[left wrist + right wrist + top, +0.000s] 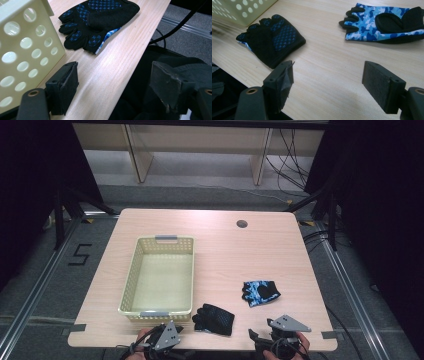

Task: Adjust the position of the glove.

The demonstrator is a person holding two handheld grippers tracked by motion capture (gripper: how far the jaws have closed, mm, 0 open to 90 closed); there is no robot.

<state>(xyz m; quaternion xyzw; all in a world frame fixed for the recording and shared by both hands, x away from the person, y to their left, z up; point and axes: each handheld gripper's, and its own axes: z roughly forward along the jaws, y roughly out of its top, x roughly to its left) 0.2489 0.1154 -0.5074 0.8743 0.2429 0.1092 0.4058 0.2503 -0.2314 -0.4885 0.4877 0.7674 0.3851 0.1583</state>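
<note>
**Both grippers wide open at the near edge, two gloves lying free**

The left gripper [165, 338] sits at the table's [225, 245] near edge, at about 7 o'clock in the high view, just in front of the cream basket [131, 285]. In the left gripper view its jaws stand far apart with nothing between them; the left pad [65, 86] hangs over the wood close beside the basket's perforated wall [25, 50], though contact cannot be told, and the right pad [166, 85] is out past the table edge over dark cloth.

The right gripper [272, 337] rests at about 5 o'clock on the same edge. The right gripper view shows its jaws [327, 82] equally spread over bare wood, holding and touching nothing.

The black glove [214, 318] with a blue dotted palm lies flat between the two grippers, just right of the basket's near corner; it appears at 12 o'clock from the left gripper [98, 21] and 10 o'clock from the right [270, 37]. The blue camouflage glove [260, 292] lies farther in, well apart from the black one, at 1 o'clock from the right gripper [384, 23], fingers pointing left.
</note>
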